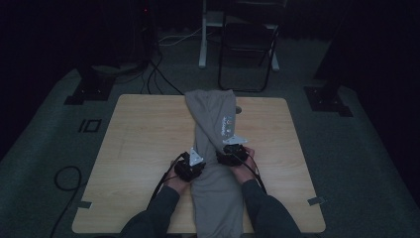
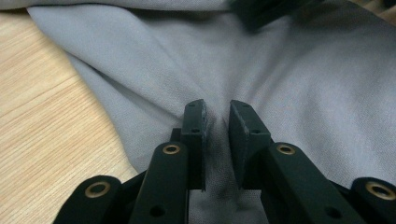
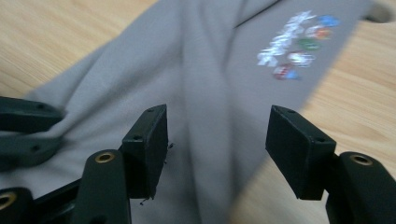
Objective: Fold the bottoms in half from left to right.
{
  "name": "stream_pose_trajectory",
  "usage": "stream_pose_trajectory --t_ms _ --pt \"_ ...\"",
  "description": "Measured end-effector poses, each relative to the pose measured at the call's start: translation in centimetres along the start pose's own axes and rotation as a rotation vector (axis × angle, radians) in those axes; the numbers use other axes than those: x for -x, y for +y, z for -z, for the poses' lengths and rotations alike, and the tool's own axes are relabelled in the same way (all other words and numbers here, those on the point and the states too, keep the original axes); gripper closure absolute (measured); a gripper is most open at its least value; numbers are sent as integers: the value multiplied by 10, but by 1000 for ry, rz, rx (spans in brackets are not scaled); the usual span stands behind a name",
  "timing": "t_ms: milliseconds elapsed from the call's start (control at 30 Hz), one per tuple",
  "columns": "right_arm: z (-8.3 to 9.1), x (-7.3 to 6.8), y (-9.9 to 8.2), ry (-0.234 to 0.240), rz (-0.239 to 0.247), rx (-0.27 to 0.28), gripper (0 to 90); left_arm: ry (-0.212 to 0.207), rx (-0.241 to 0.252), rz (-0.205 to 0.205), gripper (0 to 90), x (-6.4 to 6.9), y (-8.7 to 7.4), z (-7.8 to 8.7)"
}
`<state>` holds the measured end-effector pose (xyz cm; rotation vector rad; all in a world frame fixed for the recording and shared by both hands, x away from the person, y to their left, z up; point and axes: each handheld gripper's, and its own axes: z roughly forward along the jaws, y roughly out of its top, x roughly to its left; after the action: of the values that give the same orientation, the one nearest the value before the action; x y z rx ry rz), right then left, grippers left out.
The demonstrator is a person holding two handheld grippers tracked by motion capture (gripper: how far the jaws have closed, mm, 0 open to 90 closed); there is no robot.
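Since the grey garment (image 1: pixel 214 148) lies lengthwise down the middle of the wooden counter (image 1: pixel 143 144), its near end hanging over the front edge, I judge it soft, light and limp; it will sag and drag wherever it is not held. My left tool (image 2: pixel 215 122) pinches a raised fold of the cloth near its left edge, jaws nearly together on the fabric. My right tool (image 3: pixel 215 135) stands open above the right edge of the garment, nothing between its jaws. A hold on that right edge, level with the left pinch, looks best to me. The printed logo (image 3: pixel 296 44) lies farther up. Bare counter extends on both sides, giving room to spread or fold; the far end lies near the back edge.
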<state>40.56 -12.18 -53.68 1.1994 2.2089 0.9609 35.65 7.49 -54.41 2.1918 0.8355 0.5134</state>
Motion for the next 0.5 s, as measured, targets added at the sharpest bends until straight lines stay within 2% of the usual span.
stream_pose_trajectory --t_ms 33,67,100,133,167,200,233,267,367,500 --pt "0 0 0 0 0 0 413 -2 -1 1 776 0 0 0" --pt "-11 3 2 -25 -4 -24 452 -3 1 2 783 0 0 0" --pt "-11 3 2 -25 -4 -24 452 -3 1 2 788 0 0 0" --pt "-14 12 5 -38 -59 -27 489 -1 2 2 791 1 -1 1" --pt "-14 12 5 -38 -59 -27 489 -1 2 2 795 1 -1 1" --pt "-16 22 4 -22 -104 -26 552 0 2 6 801 2 -1 1" --pt "-16 22 4 -22 -104 -26 552 0 2 6 805 2 -1 1" --pt "-14 24 3 5 -88 -23 650 -5 3 14 808 3 -2 3" --pt "-9 22 1 29 -70 -38 685 -19 2 11 811 7 -4 6" --pt "1 20 -9 47 -75 -31 684 -38 1 -4 811 21 -10 15"
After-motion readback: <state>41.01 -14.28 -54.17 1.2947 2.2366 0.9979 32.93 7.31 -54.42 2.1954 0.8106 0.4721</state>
